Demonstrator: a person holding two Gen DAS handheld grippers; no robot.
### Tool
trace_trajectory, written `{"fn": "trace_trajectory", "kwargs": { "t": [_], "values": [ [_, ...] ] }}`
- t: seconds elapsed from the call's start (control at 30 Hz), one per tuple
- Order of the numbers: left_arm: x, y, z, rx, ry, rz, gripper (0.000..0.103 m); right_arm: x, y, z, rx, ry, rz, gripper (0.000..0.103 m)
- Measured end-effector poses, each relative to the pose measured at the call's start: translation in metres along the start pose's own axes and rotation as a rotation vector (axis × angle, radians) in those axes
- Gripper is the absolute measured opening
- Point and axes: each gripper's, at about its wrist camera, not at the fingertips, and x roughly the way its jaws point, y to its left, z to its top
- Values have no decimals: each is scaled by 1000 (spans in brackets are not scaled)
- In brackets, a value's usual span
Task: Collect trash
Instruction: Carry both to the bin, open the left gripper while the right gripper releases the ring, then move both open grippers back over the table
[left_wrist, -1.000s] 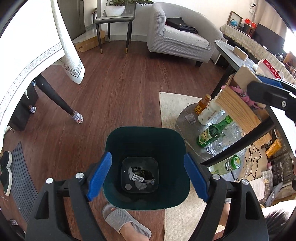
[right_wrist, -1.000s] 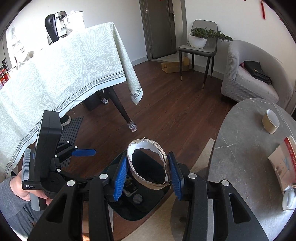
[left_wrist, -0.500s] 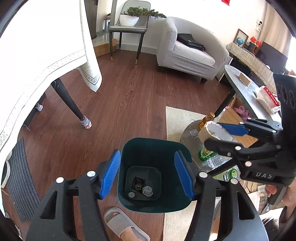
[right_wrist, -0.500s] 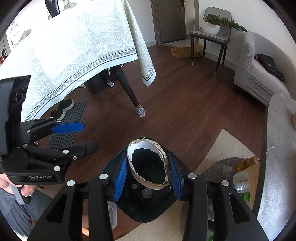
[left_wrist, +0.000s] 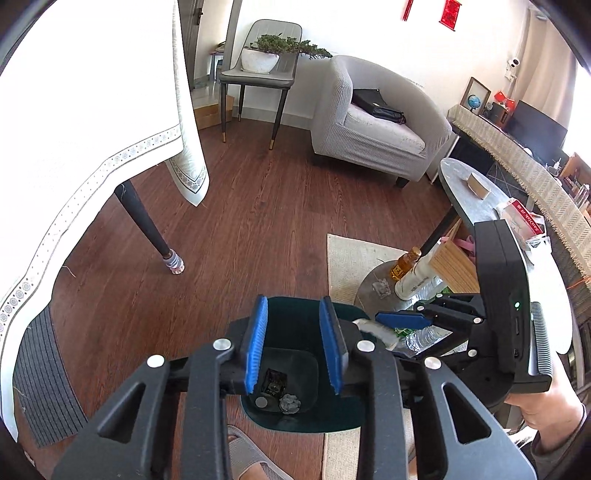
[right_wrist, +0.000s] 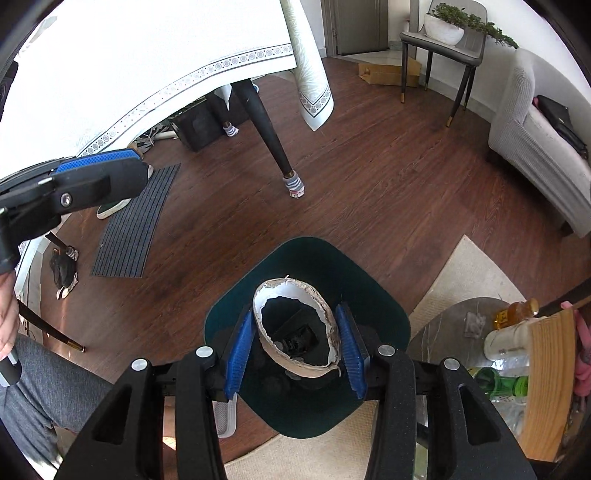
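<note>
My right gripper (right_wrist: 295, 345) hangs over the bin (right_wrist: 376, 295) with the cup (right_wrist: 295, 328) between its blue pads. Its jaws are opening: the left pad stands just beside the cup wall with a sliver of gap, and the right pad seems barely off it too, though I cannot tell for sure. The cup is a torn, squashed paper one, white inside and brown outside, its ragged rim toward me and its mouth over the bin's hollow.

My left gripper (left_wrist: 295, 345) is over the same bin (left_wrist: 295, 314), jaws closing with nothing between them; through the gap I see the bin's floor.

Down there lie a grey crumpled wad (left_wrist: 290, 402), a small round cap (left_wrist: 261, 402) and a dark scrap (left_wrist: 274, 380).

The bin is dark green, standing on the wood floor (left_wrist: 240, 221) at the edge of the rug (left_wrist: 351, 254). Beyond, bottles (left_wrist: 404, 266) crowd a low table (right_wrist: 443, 328).
</note>
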Motion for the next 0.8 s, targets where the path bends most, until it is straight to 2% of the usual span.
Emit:
{"fn": "trace_trajectory", "kwargs": {
  "t": [0.03,0.07,0.43,0.63,0.8],
  "values": [
    [-1,-1,1,-1,-4,-1,29,0,1,-1,-4,1,1,58],
    [-1,0,1,-2,-8,-2,29,0,2,-1,-6,2,2,59],
    [-9,-4,16,-16,-46,-9,27,-22,-2,-6,-21,-18,4,59],
    [-12,-20,24,2,-66,-21,27,-43,-6,-6,-25,-75,0,44],
    [-18,-38,32,25,-99,-40,27,-64,-14,-6,-22,-138,-7,39]
  ]
}}
